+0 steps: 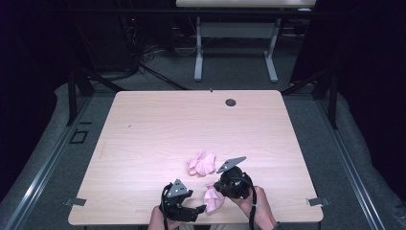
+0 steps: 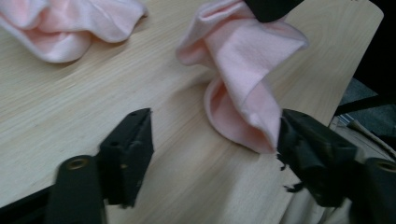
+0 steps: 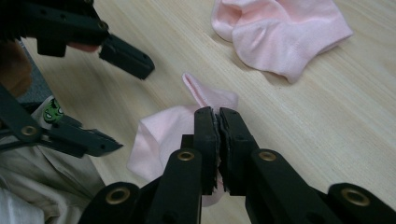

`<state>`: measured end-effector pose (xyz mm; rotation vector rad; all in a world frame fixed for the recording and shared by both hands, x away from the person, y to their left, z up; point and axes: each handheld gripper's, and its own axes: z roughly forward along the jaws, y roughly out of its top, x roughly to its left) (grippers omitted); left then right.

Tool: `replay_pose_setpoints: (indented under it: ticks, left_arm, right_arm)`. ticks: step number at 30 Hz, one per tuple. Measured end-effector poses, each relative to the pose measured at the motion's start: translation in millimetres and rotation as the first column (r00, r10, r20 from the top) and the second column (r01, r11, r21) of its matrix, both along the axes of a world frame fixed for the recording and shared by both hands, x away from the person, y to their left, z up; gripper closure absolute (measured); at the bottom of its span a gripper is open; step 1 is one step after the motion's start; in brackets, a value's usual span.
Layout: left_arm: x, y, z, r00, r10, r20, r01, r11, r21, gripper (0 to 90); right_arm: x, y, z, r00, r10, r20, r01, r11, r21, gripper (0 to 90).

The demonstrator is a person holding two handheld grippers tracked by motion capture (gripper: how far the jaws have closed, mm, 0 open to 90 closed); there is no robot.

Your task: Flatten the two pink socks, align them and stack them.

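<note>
Two pink socks are in play. One sock point(image 1: 201, 163) point(image 2: 70, 28) point(image 3: 280, 32) lies crumpled on the wooden table point(image 1: 158, 129). The other sock point(image 1: 213, 199) point(image 2: 243, 70) point(image 3: 163, 135) hangs near the front edge with my right gripper point(image 1: 217, 189) point(image 3: 218, 116) shut on its upper fold. My left gripper point(image 1: 201, 209) point(image 2: 215, 116) stands open around the lower part of this sock. Its right-hand jaw touches the sock's edge and the other jaw stands well apart. In the right gripper view the left gripper point(image 3: 134, 108) comes in from the left, one jaw on each side of the sock.
A small dark round cap point(image 1: 231, 102) is set into the table near the far edge. Beyond it stands another table's white frame point(image 1: 234, 52) on grey floor. The person's clothing point(image 3: 42, 172) lies just past the near edge.
</note>
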<state>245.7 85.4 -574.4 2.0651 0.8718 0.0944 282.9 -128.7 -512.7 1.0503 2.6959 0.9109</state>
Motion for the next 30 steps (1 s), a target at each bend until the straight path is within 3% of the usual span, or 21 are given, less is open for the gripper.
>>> replay_pose_setpoints:
  ticks: [3, 5, 6, 12, 14, 17, 20, 21, 24, 26, 27, 29, 30]
  left_arm:
    - [2.1, -7.6, -1.8, 0.9999, -0.014, 0.008, 0.014, 0.9998, 0.015, 38.7]
    - [1.7, -10.5, -2.8, 0.9999, -0.01, 0.005, 0.01, 0.9998, 0.018, 47.6]
    - [0.7, -14.5, -3.4, 0.9996, -0.004, 0.029, 0.003, 0.9988, 0.048, 52.2]
    - [0.5, -14.4, -4.4, 0.9977, 0.047, 0.049, -0.048, 0.9987, 0.013, 85.4]
    - [0.7, -13.2, -3.5, 0.9966, 0.06, 0.056, -0.061, 0.9981, 0.015, 88.2]
    - [-0.6, -6.6, 5.2, 0.9841, 0.107, 0.141, -0.114, 0.9926, 0.043, 88.9]
    - [-6.6, -4.6, 17.4, 0.958, 0.131, 0.255, -0.166, 0.9784, 0.123, 88.9]
    - [-9.7, -5.7, 21.2, 0.9464, 0.131, 0.296, -0.182, 0.9711, 0.154, 88.9]
    - [-16.2, -9.5, 27.4, 0.9289, 0.091, 0.359, -0.186, 0.9527, 0.24, 88.9]
    - [-18.6, -13.4, 26.0, 0.9302, 0.067, 0.361, -0.174, 0.9457, 0.274, 88.8]
    - [-18.6, -13.4, 26.0, 0.9302, 0.067, 0.361, -0.174, 0.9457, 0.274, 88.8]
    - [-20.6, -18.6, 21.9, 0.9319, 0.022, 0.362, -0.147, 0.935, 0.323, 88.7]
    - [-23.5, -24.1, 15.2, 0.9336, -0.041, 0.356, -0.095, 0.9301, 0.355, 88.5]
  right_arm:
    - [-0.6, 0.5, 1.1, 1.0, -0.004, 0.004, 0.004, 1.0, 0.011, 85.8]
    - [-0.9, 0.9, 2.3, 0.9999, -0.01, 0.011, 0.01, 1.0, 0.019, 85.9]
    - [-0.9, 0.8, 3.6, 0.9999, -0.011, 0.008, 0.011, 1.0, 0.018, 85.9]
    - [-1.7, 0.4, 8.7, 0.999, -0.032, 0.031, 0.03, 0.998, 0.048, 86.1]
    - [-2.0, 0.2, 9.6, 0.9989, -0.032, 0.033, 0.03, 0.998, 0.049, 86.1]
    - [-2.6, -2.0, 14.0, 0.9978, -0.045, 0.049, 0.042, 0.997, 0.07, 86.1]
    - [-2.5, -4.2, 15.6, 0.9958, -0.062, 0.068, 0.057, 0.996, 0.073, 86.2]
    - [-2.2, -5.0, 15.1, 0.9956, -0.066, 0.066, 0.061, 0.995, 0.075, 86.1]
    - [-1.5, -8.4, 10.3, 0.9939, -0.087, 0.068, 0.081, 0.994, 0.074, 86.1]
    - [-1.0, -11.3, 6.7, 0.9935, -0.097, 0.06, 0.094, 0.994, 0.06, 86.2]
    - [-1.0, -11.3, 6.7, 0.9935, -0.097, 0.06, 0.094, 0.994, 0.06, 86.2]
    - [1.5, -15.6, -3.2, 0.9914, -0.123, 0.045, 0.121, 0.992, 0.039, 86.0]
    - [2.3, -16.7, -7.4, 0.9898, -0.137, 0.039, 0.136, 0.99, 0.032, 86.0]
